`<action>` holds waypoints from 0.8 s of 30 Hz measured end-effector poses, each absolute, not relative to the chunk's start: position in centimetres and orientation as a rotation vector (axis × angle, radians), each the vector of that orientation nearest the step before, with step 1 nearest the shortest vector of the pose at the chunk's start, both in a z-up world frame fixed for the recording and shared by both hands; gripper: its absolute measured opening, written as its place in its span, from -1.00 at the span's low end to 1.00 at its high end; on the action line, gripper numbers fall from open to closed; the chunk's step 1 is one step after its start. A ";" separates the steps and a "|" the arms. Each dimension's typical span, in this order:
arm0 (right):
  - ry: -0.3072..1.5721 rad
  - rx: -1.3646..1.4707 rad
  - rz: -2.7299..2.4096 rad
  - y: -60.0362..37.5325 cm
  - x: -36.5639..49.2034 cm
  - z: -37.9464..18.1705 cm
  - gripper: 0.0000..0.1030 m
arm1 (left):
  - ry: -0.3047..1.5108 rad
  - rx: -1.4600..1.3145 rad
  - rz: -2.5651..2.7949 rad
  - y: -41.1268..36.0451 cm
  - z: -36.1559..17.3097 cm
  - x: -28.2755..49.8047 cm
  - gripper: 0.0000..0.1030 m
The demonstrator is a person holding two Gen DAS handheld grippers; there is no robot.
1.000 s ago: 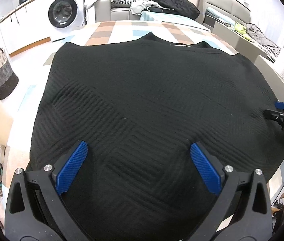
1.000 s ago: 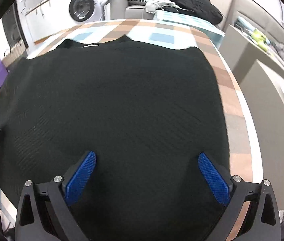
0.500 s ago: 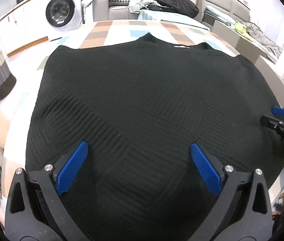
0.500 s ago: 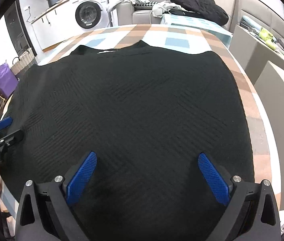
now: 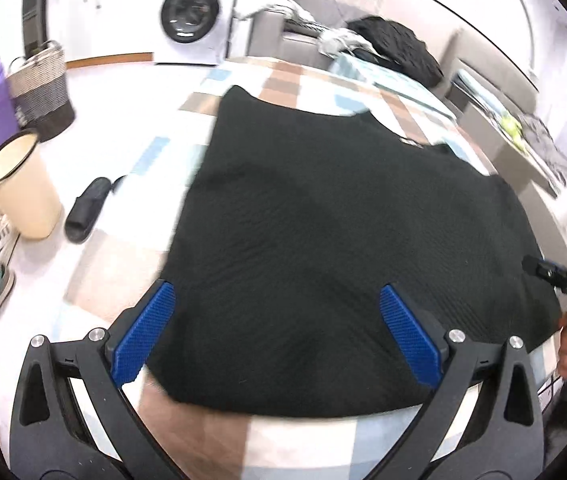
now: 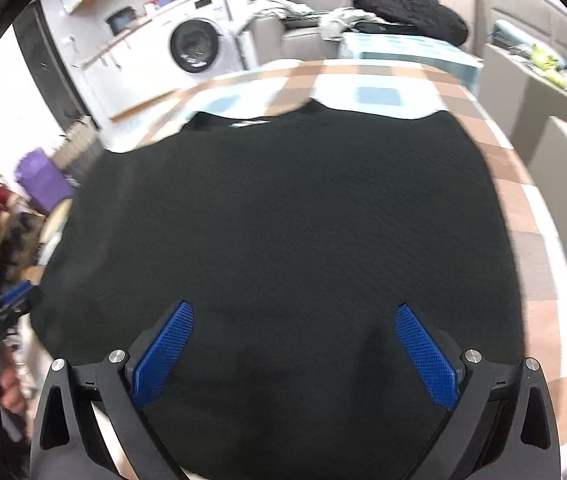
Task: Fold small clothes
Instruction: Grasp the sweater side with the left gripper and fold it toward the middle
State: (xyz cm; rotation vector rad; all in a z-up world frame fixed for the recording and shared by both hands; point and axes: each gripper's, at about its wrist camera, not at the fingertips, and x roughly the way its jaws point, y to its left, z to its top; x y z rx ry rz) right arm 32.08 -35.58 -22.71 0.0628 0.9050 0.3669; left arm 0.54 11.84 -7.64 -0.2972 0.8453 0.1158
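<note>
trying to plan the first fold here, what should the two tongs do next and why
Probably lower both tongs onto the near hem and pinch it. The black sweater lies flat and unfolded on the checked table, collar at the far side. The left tongs and right tongs are open above its near edge, holding nothing.

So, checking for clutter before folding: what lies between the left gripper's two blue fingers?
In the left wrist view, only the black knit garment shows between the open left gripper's fingers, spread on the checked tablecloth.

A home, washing machine (image 5: 193, 16) by the wall, grey sofa (image 6: 363, 20) piled with clothes, laundry basket (image 5: 41, 88)
</note>
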 end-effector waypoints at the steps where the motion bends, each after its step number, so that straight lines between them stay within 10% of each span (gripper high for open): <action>1: 0.898 0.071 0.375 -35.4 32.0 -22.5 0.99 | 0.841 -0.311 0.124 12.2 -7.5 0.2 0.97; 24: 0.868 0.115 0.389 -34.6 31.8 -21.6 0.99 | 0.942 -0.628 0.011 13.4 -10.3 -6.4 0.48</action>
